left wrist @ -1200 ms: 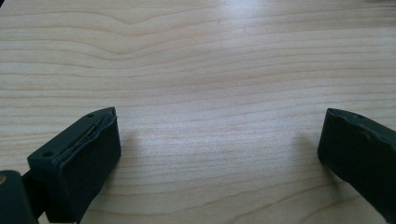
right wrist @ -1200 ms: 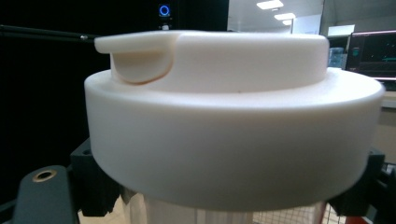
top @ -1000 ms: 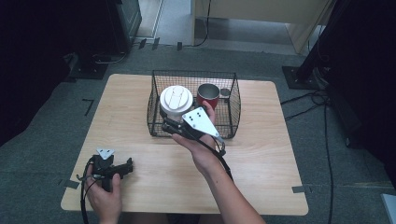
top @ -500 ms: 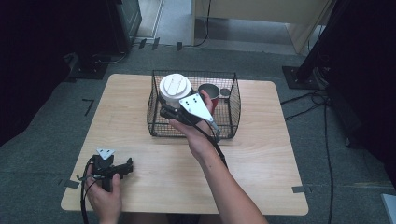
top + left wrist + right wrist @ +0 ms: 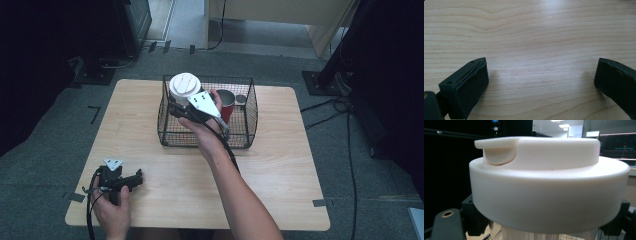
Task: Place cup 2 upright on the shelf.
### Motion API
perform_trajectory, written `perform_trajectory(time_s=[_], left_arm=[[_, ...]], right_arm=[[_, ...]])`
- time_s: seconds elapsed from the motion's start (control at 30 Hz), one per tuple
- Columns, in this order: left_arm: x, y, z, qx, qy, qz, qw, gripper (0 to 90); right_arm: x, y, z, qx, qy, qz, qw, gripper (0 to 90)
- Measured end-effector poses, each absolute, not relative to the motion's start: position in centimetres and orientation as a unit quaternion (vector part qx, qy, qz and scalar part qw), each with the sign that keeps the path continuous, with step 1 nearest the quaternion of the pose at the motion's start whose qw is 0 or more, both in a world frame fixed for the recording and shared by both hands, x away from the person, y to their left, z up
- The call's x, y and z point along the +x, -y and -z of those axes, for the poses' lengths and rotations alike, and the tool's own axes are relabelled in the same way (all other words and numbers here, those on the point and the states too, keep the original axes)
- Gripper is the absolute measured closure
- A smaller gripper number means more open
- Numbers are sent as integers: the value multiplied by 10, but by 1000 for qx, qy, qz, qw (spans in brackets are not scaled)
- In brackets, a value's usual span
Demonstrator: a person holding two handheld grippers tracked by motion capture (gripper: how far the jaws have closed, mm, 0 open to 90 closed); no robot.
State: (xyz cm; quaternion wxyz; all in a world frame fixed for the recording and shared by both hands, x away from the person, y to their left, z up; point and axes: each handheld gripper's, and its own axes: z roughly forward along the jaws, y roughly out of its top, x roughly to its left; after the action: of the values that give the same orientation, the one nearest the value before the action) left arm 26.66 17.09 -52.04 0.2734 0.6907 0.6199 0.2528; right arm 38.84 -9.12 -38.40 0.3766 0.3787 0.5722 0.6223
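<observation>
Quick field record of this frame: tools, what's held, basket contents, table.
right tool: shut on white-lidded cup, held over the wire basket
cup: upright, lid on
basket contents: red cup; small grey item, too small to tell
left tool: open, nothing between its jaws, resting low at the table's near left corner
table: light wood

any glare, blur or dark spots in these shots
High view: sharp and evenly lit on the table, floor corners falling to black. Left gripper view: pale sheen on the wood, soft shadows by the open jaws. Right gripper view: the white lid looms close and slightly soft, background dark.
</observation>
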Motion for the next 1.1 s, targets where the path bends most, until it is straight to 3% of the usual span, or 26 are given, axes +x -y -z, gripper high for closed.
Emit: perform_trajectory(time_s=[0.67,1.1], left_arm=[[267,-171,520,693,-618,-252,273,1],[267,-171,520,693,-618,-252,273,1]], right_arm=[[434,76,411,404,-588,-593,374,159],[455,70,428,439,-611,-565,339,158]])
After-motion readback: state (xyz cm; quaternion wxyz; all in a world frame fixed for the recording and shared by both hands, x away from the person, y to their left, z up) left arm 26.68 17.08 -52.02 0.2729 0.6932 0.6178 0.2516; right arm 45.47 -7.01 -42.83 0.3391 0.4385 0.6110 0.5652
